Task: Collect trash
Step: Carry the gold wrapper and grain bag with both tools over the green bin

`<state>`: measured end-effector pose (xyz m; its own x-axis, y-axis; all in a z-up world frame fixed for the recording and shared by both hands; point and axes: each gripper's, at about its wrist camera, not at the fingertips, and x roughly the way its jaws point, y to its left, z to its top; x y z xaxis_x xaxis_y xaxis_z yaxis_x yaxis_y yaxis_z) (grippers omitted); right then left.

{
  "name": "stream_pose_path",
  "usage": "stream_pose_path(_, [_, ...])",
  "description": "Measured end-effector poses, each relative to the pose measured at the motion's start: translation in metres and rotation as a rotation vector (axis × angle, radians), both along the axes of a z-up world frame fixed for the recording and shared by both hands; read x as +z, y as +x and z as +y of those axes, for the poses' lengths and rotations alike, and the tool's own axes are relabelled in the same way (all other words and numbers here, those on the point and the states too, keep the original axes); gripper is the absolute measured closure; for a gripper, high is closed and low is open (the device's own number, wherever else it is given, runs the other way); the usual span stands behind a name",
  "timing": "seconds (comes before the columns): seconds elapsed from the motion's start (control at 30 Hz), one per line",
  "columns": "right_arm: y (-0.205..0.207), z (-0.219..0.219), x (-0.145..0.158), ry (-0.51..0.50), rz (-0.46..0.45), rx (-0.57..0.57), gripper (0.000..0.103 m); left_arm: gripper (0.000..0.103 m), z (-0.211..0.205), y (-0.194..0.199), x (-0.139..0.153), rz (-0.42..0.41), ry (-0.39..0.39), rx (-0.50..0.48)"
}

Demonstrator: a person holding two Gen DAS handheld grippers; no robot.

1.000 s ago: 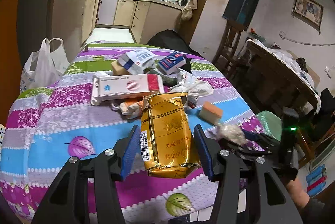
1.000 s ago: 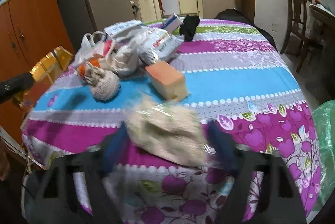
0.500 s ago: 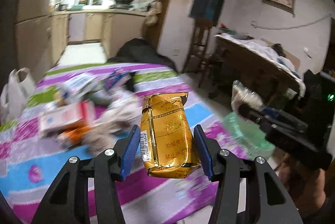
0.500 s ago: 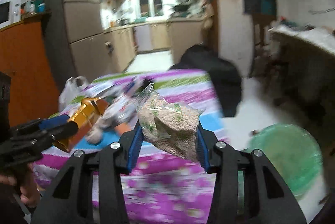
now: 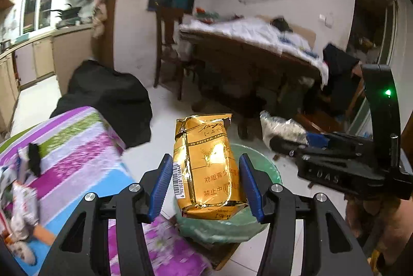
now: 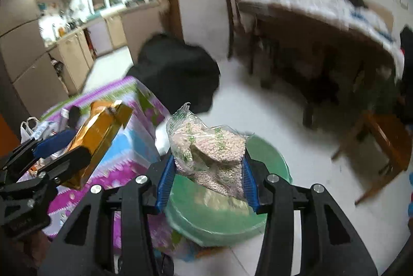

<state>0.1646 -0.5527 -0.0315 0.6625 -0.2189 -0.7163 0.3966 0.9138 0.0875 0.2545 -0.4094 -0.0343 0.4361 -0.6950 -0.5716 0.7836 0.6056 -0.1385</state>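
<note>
Left tongs (image 5: pixel 206 179) grip the gold packet (image 5: pixel 207 167); right tongs (image 6: pixel 205 179) grip the clear bag of grains (image 6: pixel 211 154). Both have swung off the desk (image 5: pixel 77 147) and now hang over the green bin (image 6: pixel 268 154). Release looks next.

The gold packet (image 5: pixel 209 167) hid much of the green bin (image 5: pixel 268 167). Table litter (image 5: pixel 23 201) was blurred, cut by the edge

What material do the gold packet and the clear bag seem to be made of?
Gold packet: seems metallised foil or foil-coated paper, glossy; it shows bright glare and sharp creases. Clear bag: seems thin transparent plastic film; pale grains show through it and its top crinkles.
</note>
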Motion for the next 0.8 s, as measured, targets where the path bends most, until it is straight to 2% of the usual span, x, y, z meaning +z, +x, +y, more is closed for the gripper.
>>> stream_pose_path(0.17, [0.011,-0.034,-0.024,0.076,0.101,-0.022,0.058,0.049,-0.067,0.014,-0.039,0.082,0.106,-0.028])
stream_pose_path(0.37, [0.013,-0.049,-0.045,0.112,0.148,-0.025,0.058,0.049,-0.093,0.031,-0.080,0.174,0.168,-0.034])
stream_pose_path(0.53, [0.012,-0.056,-0.054,0.127,0.145,-0.024,0.058,0.049,-0.099,0.043,-0.091,0.192,0.180,-0.035])
stream_pose_path(0.8, [0.009,-0.066,-0.058,0.132,0.137,-0.018,0.058,0.049,-0.095,0.053,-0.086,0.205,0.199,-0.026])
